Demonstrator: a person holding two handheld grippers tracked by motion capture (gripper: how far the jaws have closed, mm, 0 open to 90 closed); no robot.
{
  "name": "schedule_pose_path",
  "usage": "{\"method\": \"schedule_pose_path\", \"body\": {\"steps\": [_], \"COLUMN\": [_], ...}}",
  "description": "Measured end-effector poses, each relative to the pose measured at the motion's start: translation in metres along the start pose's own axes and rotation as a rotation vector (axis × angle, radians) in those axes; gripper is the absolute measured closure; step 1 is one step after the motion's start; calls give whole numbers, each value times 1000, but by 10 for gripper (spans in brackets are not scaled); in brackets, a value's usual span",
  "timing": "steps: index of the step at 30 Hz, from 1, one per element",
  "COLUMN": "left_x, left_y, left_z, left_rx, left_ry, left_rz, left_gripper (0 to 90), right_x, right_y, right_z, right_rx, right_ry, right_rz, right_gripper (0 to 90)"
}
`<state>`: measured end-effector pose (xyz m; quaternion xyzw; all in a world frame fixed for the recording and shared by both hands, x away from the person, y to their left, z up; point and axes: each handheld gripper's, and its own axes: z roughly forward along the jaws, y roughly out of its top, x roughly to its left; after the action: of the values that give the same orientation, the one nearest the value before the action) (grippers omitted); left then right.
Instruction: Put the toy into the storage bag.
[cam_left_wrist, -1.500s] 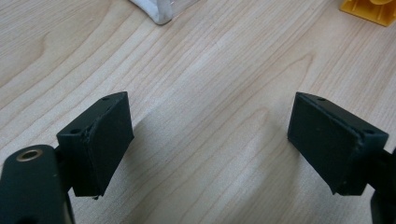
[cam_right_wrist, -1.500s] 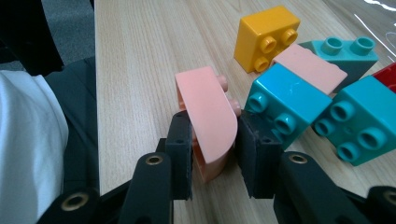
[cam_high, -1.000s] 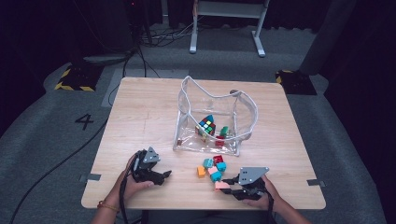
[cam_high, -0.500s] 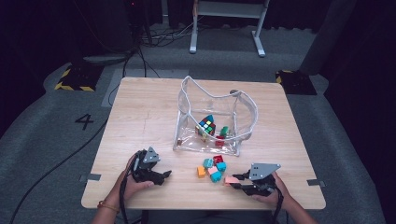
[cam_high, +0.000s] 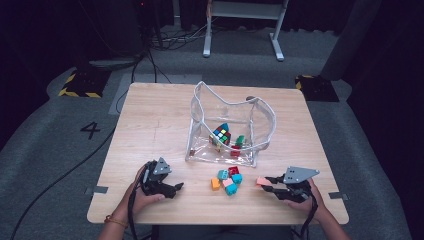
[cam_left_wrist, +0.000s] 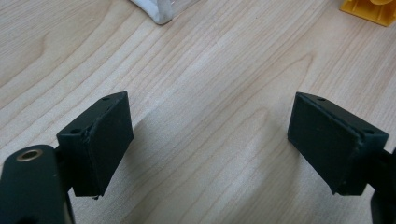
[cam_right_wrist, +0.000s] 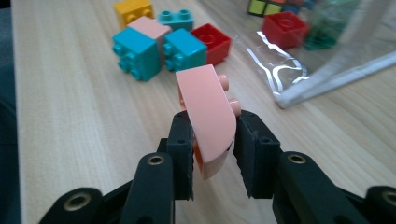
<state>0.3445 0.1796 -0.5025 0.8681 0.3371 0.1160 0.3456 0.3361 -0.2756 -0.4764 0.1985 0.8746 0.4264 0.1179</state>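
Observation:
A clear plastic bag (cam_high: 227, 127) stands open at the table's middle, with a colour cube (cam_high: 221, 134) and a few bricks inside. In front of it lies a cluster of loose bricks (cam_high: 227, 180): teal, red, pink and an orange one (cam_high: 215, 184). My right gripper (cam_high: 266, 183) is at the front right, shut on a curved pink brick (cam_right_wrist: 208, 105) held just above the wood. My left gripper (cam_high: 175, 189) rests at the front left, open, with bare table between its pads (cam_left_wrist: 100, 140).
The bag's clear edge (cam_right_wrist: 327, 77) lies close to the right of the held brick. A yellow brick corner (cam_left_wrist: 369, 9) sits at the top right of the left gripper view. The wooden table (cam_high: 150, 125) has bare room at left and back.
My right gripper has moved to the right, away from the brick cluster, with the pink brick in it. The left gripper has stayed put.

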Motion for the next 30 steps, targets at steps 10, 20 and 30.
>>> {"method": "schedule_pose_path", "body": {"steps": [10,20,30], "left_x": [0,0,0], "left_y": [0,0,0], "left_z": [0,0,0], "left_rx": [0,1,-2], "left_ry": [0,-1,-2], "left_rz": [0,0,-3], "left_gripper": [142,142,142], "right_x": [-18,-33,-59], "right_y": [-4,-3,24], "right_z": [-10,-23,-51], "right_rx": [-8,-53,-156], "right_ry": [-71,-102,-161], "right_rz": [35,78,110], "right_gripper": [686,686,686]}}
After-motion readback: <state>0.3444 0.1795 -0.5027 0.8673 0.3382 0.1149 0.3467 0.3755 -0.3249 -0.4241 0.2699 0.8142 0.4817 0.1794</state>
